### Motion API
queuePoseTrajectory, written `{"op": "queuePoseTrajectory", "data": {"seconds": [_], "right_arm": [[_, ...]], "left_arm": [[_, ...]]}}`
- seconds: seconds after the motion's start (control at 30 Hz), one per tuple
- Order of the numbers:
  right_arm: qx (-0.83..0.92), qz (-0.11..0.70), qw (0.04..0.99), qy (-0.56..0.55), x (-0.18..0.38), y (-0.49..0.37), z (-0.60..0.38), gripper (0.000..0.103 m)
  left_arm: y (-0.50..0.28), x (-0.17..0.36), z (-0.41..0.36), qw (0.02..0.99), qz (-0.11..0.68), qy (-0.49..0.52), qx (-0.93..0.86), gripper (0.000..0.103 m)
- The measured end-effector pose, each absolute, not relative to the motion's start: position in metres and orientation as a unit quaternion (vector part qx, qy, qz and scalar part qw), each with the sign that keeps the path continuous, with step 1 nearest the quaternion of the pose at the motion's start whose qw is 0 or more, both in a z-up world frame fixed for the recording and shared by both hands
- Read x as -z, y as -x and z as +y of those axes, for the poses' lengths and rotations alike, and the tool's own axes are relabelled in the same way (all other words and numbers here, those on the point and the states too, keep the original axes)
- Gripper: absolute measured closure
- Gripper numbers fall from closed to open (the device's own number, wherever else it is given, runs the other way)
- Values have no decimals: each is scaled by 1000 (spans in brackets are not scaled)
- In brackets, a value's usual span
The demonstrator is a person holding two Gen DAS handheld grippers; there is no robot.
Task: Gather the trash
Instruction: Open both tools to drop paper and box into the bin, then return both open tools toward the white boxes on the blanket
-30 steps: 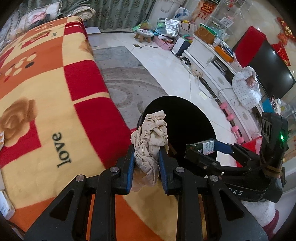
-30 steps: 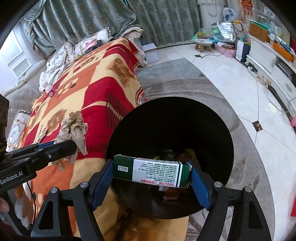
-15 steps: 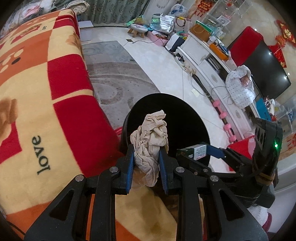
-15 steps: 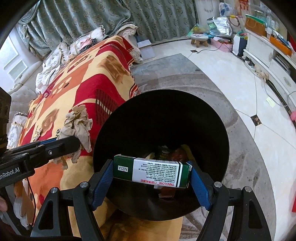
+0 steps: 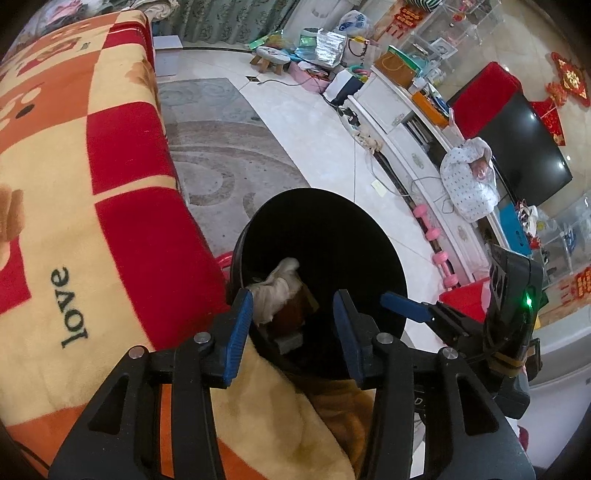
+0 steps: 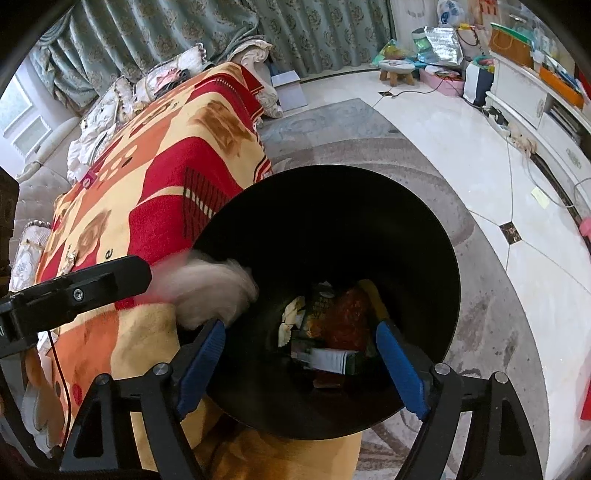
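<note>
A black bin [image 6: 424,221] stands by a red, orange and cream checked blanket [image 5: 92,206].

Home living room: television [image 5: 524,147], curtains [image 6: 221,33]

**Blur, shadow and cropped edges**

The crumpled tissue [image 6: 207,291] is smearing into a pale blur at the black bin's rim [image 6: 448,258], so its outline is not reading clearly. The green-and-white box [image 6: 328,360] is lying deep in shadow, its print too small to read. The lower frame edge is cropping both gripper bodies. The bin's wall is hiding the bottom of the litter.
</note>
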State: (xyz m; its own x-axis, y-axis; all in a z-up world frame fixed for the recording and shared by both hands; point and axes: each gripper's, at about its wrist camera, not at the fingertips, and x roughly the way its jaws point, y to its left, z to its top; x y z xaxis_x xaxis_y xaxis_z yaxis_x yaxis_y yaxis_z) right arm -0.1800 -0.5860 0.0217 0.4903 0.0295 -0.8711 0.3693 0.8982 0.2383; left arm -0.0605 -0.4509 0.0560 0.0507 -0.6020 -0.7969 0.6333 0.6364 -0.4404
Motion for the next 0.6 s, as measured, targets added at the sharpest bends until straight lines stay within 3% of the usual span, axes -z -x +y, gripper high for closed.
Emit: {"op": "queuePoseTrajectory", "data": {"seconds": [0.6], "right_arm": [[61, 490, 849, -187, -34, 164, -547, 21]], "left_arm": [[61, -75, -373, 779, 521, -25, 348, 59]]}}
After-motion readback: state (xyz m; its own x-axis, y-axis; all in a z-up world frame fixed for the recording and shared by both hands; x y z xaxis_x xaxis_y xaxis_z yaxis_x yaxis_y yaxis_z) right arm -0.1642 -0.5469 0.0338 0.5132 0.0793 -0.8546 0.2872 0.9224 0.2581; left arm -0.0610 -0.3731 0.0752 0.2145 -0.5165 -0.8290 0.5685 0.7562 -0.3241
